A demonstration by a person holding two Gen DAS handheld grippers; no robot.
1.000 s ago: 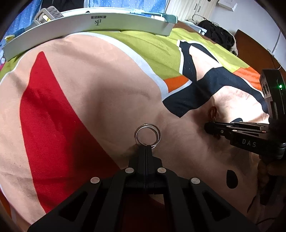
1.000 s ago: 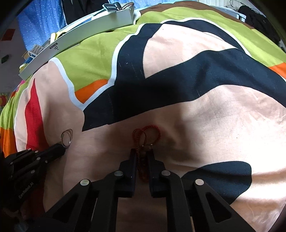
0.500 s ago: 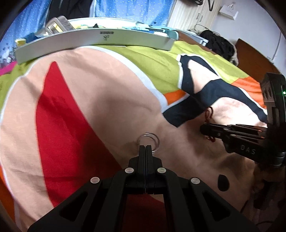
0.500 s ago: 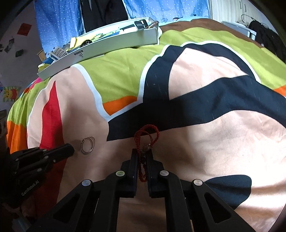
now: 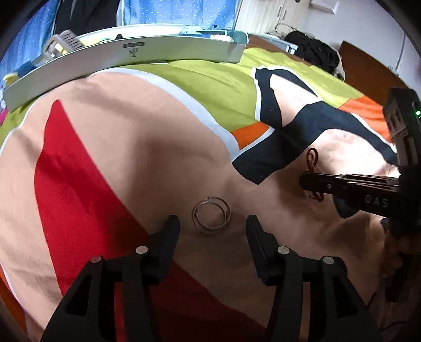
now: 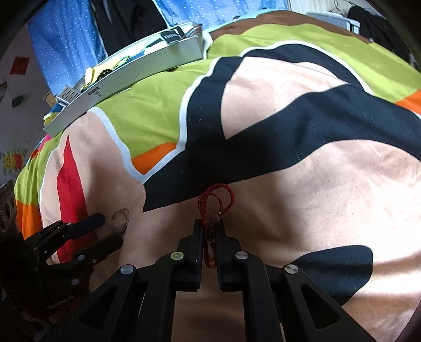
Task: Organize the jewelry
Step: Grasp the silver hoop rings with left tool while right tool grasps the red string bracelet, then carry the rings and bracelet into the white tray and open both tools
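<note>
I'm spreading my left claw [image 5: 212, 223] wide around the thin silver bangles [image 5: 212, 215] lying between its tips on the quilt; my right claw [image 6: 209, 228] is pinching the red braided cord bracelet [image 6: 217, 197]. I'm planning a lower, centred closure.

A bed fills most of both views, covered by a bedspread [image 5: 147, 147] printed in peach, red, lime, black and orange. Blue dotted fabric [image 6: 65, 47] hangs at upper left. A white wall [image 5: 368, 23] and brown headboard [image 5: 368, 68] sit upper right.
</note>
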